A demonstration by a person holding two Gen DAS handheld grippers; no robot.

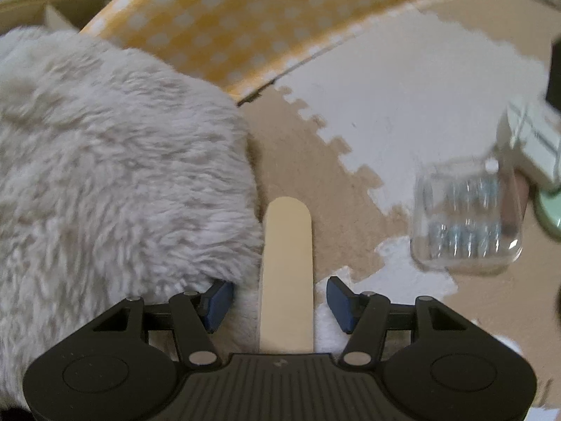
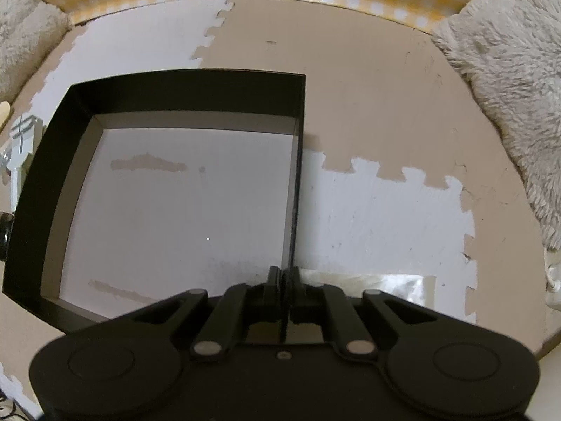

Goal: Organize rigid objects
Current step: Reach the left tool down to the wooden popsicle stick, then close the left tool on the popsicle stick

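Right claw (image 2: pixel 282 275) pinches the black open cardboard box's (image 2: pixel 105 94) thin wall; left claw (image 1: pixel 280 298) stands half-spread, a flat pale wooden stick (image 1: pixel 286 273) lying between, pads untouched.

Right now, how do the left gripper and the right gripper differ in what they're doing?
The left gripper is open, its blue pads clear of the wooden stick lying between them; the right gripper is shut on the black box, pinching its thin right wall. The left gripper sits beside a fluffy white cushion; the right gripper works over open foam mat. Both point steeply down.
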